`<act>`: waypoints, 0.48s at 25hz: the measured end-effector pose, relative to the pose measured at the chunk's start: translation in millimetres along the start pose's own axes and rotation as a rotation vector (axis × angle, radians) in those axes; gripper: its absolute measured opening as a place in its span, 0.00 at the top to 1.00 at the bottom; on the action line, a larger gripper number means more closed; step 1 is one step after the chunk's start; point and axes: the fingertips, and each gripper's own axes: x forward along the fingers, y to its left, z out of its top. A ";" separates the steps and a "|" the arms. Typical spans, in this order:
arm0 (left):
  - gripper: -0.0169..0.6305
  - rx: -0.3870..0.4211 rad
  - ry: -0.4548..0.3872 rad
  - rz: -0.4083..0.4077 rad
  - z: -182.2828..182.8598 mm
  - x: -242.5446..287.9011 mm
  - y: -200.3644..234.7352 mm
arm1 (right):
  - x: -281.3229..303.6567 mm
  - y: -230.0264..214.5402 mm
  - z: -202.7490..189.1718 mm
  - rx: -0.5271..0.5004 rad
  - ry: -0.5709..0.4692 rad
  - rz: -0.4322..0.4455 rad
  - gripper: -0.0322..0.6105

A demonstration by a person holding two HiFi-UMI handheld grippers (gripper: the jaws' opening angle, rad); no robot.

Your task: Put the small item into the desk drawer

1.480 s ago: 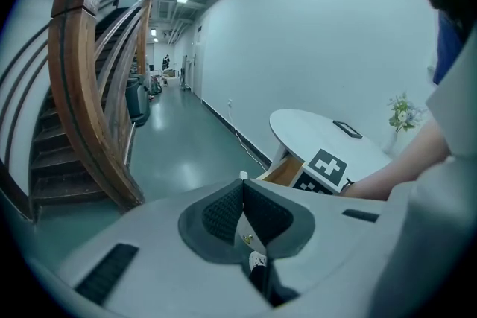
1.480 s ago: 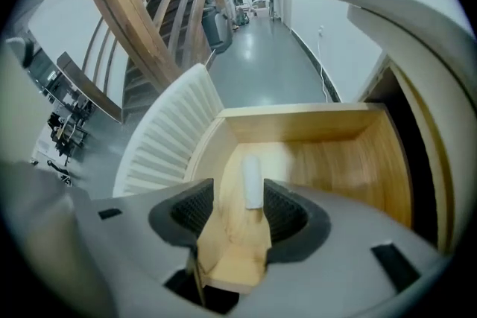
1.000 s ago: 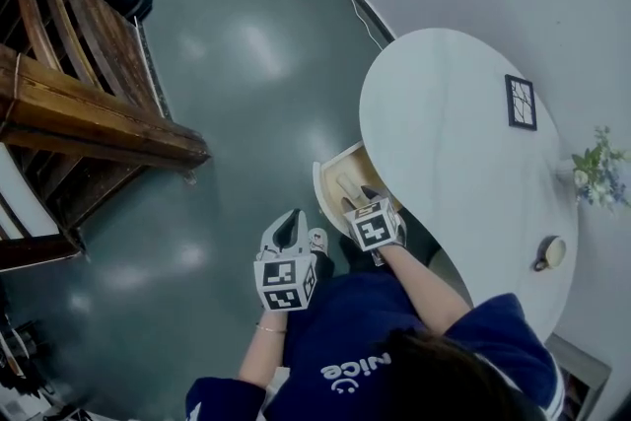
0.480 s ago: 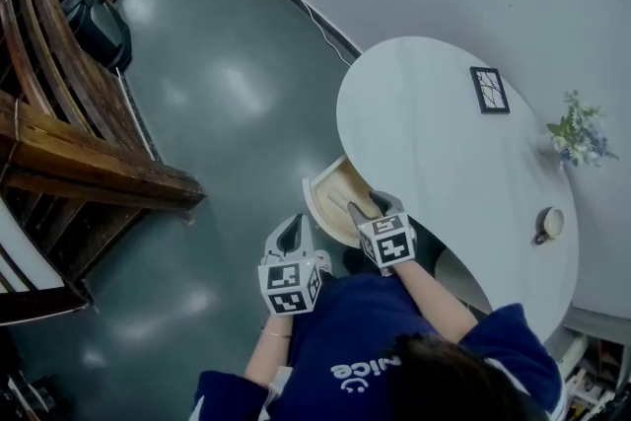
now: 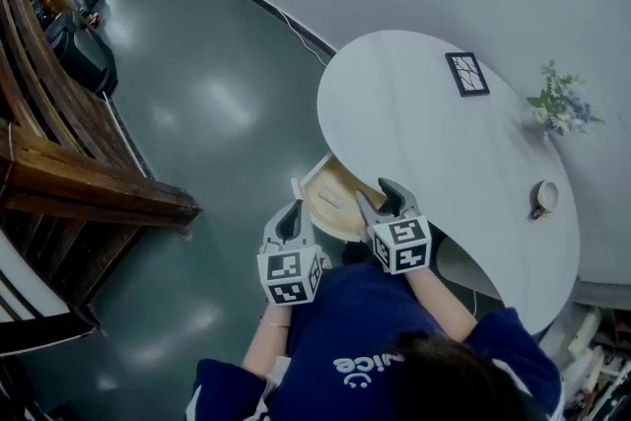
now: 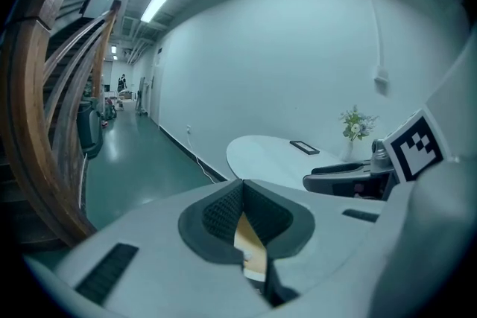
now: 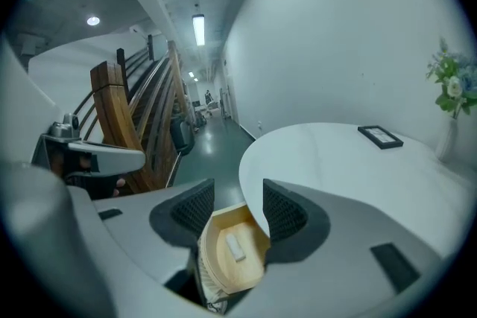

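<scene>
The desk drawer [image 5: 330,199] stands pulled out from the left edge of the white oval desk [image 5: 434,143]. A small white item [image 7: 235,247] lies flat on the drawer's wooden floor [image 7: 223,264]; the same item [image 5: 328,199] shows faintly in the head view. My right gripper [image 5: 376,195] hovers open at the drawer's right side by the desk edge, nothing between its fingers; in its own view the right gripper [image 7: 237,208] frames the drawer. My left gripper [image 5: 290,214] hangs left of the drawer, jaws together; the left gripper [image 6: 242,194] shows only a thin slit.
On the desk stand a black picture frame [image 5: 466,74], a vase of flowers [image 5: 559,104] and a cup [image 5: 543,197]. A wooden stair railing [image 5: 69,163] runs along the left. Green glossy floor [image 5: 217,104] lies between the railing and the desk.
My right gripper has drawn back from above the drawer toward the desk edge. The view has swung, showing more of the desk. The left gripper has hardly moved.
</scene>
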 end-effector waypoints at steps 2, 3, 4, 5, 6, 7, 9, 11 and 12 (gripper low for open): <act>0.97 0.006 -0.033 -0.005 9.0 -2.2 -4.1 | -9.0 -5.0 9.9 0.000 -0.042 -0.019 0.62; 0.97 0.005 -0.054 -0.007 13.9 -3.8 -6.1 | -13.2 -7.4 15.0 0.001 -0.064 -0.027 0.62; 0.97 0.004 -0.075 -0.009 18.5 -5.4 -8.3 | -17.4 -9.7 19.9 0.003 -0.086 -0.034 0.62; 0.97 0.006 -0.092 -0.012 22.6 -6.6 -10.8 | -21.6 -11.8 24.6 0.004 -0.106 -0.042 0.62; 0.97 0.015 -0.106 -0.016 26.2 -7.6 -13.5 | -25.7 -13.6 28.9 0.003 -0.124 -0.050 0.62; 0.97 0.030 -0.119 -0.020 29.6 -8.4 -16.3 | -29.7 -14.8 33.1 0.000 -0.139 -0.058 0.63; 0.97 0.064 -0.141 -0.028 36.5 -9.8 -21.4 | -36.8 -15.7 41.0 -0.015 -0.167 -0.074 0.63; 0.97 0.089 -0.161 -0.035 43.5 -10.5 -25.3 | -42.9 -16.1 48.0 -0.034 -0.196 -0.090 0.66; 0.97 0.096 -0.169 -0.038 46.5 -10.5 -27.1 | -45.7 -16.4 50.8 -0.042 -0.210 -0.097 0.68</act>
